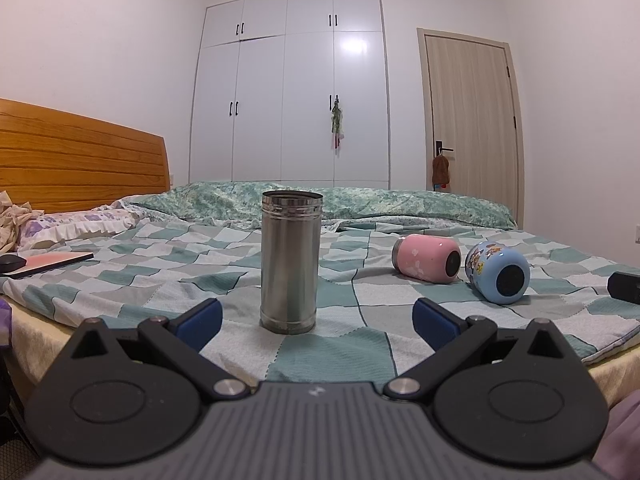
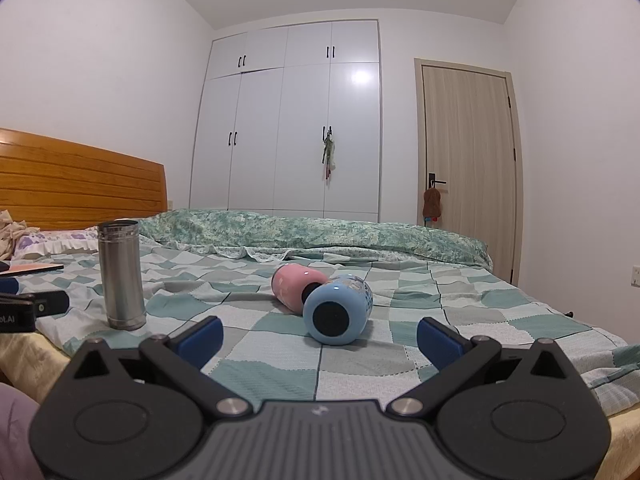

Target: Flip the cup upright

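Note:
A steel cup (image 1: 289, 262) stands upright on the checked bedspread (image 1: 332, 352), just ahead of my open, empty left gripper (image 1: 318, 322). It also shows in the right wrist view (image 2: 121, 275) at the left. A pink cup (image 1: 426, 258) and a blue cup (image 1: 498, 271) lie on their sides to the right, bases toward the camera. In the right wrist view the blue cup (image 2: 338, 309) lies just ahead of my open, empty right gripper (image 2: 320, 338), with the pink cup (image 2: 295, 287) touching behind it.
A wooden headboard (image 1: 80, 156) and pillows are at the left. A flat pink book (image 1: 52, 262) lies at the bed's left. A rolled green quilt (image 2: 312, 234) runs along the far side. The other gripper's black tip (image 1: 624, 287) shows at the right edge. Wardrobe and door stand behind.

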### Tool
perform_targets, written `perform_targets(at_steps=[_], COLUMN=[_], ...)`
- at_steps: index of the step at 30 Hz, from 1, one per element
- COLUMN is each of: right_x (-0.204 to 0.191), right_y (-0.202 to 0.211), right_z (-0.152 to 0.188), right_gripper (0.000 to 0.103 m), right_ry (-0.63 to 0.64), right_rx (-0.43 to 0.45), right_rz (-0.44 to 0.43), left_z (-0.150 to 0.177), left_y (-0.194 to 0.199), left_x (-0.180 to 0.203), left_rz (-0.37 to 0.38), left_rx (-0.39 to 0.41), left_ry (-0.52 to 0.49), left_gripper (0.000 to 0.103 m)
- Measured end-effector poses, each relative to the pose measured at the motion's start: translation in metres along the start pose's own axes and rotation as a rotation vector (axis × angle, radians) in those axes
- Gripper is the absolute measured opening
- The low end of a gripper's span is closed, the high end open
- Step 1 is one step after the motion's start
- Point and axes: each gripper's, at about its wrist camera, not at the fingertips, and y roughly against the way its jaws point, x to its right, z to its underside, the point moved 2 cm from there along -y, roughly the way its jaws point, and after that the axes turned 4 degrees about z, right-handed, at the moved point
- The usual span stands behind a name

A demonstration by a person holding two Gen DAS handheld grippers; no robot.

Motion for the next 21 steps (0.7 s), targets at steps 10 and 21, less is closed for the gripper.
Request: perform_targets(at_steps=[10,21], right_x=[-0.0003,-0.0003], right_y=[0.0001,0.0000], right_z=[0.0000,-0.0001], right_gripper=[0.103,0.103], right_ry=[0.000,0.001], right_rx=[0.000,0.000], right_rz=[0.000,0.000], left_z=[-0.0008,-0.0006], left_y=[-0.0002,0.0016], left_x=[-0.0002,-0.0007], left_rz=[0.005,0.006], left_rx=[-0.001,0.009], left_ry=[0.002,0.001], left_gripper=[0.103,0.103])
